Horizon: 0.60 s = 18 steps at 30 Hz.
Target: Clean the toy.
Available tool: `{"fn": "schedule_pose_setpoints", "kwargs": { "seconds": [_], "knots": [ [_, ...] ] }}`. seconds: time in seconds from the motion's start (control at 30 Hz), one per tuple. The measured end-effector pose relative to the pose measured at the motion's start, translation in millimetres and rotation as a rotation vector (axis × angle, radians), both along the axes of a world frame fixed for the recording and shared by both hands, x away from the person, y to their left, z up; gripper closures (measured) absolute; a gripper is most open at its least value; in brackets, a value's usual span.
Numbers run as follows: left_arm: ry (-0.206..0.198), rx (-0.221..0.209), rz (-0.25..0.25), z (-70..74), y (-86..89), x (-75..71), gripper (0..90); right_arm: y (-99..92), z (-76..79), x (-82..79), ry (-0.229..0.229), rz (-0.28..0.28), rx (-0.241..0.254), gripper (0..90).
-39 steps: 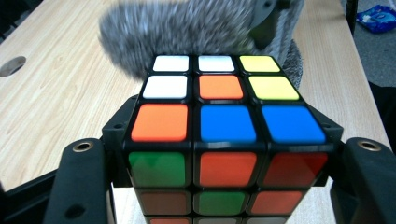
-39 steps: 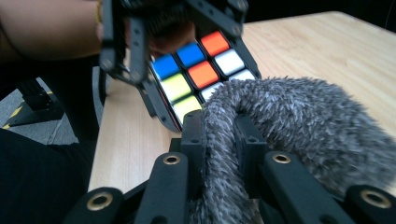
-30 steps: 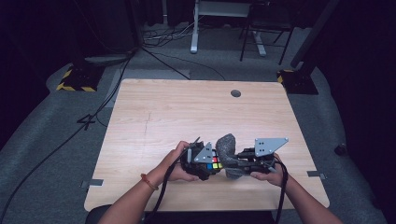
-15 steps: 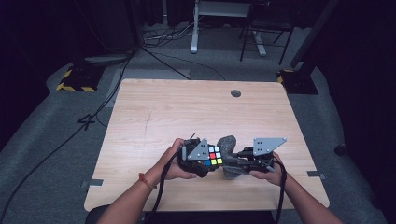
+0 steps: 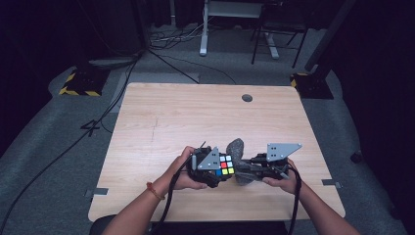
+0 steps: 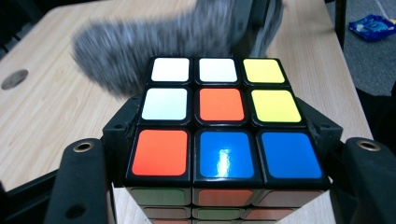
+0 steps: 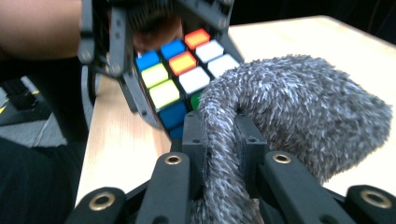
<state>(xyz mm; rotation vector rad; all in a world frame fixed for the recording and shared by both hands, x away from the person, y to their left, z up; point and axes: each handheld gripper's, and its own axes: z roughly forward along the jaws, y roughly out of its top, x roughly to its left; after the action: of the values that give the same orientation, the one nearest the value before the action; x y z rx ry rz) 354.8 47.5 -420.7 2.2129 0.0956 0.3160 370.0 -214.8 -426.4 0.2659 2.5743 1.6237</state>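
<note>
Jaws: left gripper [image 5: 215,169] clamped on cube [image 6: 223,119]; right gripper [image 7: 223,140] clamped on grey cloth [image 7: 299,107]. Advice: wipe lightly, hold cube steady above table [image 5: 195,117].

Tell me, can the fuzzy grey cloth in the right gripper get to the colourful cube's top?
Probably yes. The grey cloth already lies against the cube, which the left gripper holds with its top face bare.

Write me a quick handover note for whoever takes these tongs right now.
Left tongs: shut on the puzzle cube, held above the table near its front edge.
Right tongs: shut on the grey fuzzy cloth, whose free end lies against the cube's far side.
Done: both things gripped and brought together.
Left: apparently wiping the cube's faces with the cloth; how much is wiped I cannot tell.
</note>
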Motion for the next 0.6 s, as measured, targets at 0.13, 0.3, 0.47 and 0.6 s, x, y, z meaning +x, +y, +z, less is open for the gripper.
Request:
{"fn": "schedule_pose_setpoints", "kwargs": {
  "seconds": [0.13,0.3,0.47,0.6],
  "knots": [
    [0.016,0.015,0.005,-4.0,0.7,3.4,33.2,0.7,2.0,-3.0,-0.001,0.054,0.050,77.9],
    [0.033,0.048,0.008,-10.9,-4.6,4.5,33.1,3.3,6.1,-8.0,-0.013,0.080,0.062,77.9],
    [0.034,0.047,0.018,-11.2,-6.6,5.7,33.3,4.3,4.8,-8.2,-0.021,0.083,0.085,78.0],
    [0.037,0.031,0.031,-9.3,-2.8,8.4,33.4,2.9,3.4,-4.5,-0.024,0.041,0.054,78.0]
  ]
}}
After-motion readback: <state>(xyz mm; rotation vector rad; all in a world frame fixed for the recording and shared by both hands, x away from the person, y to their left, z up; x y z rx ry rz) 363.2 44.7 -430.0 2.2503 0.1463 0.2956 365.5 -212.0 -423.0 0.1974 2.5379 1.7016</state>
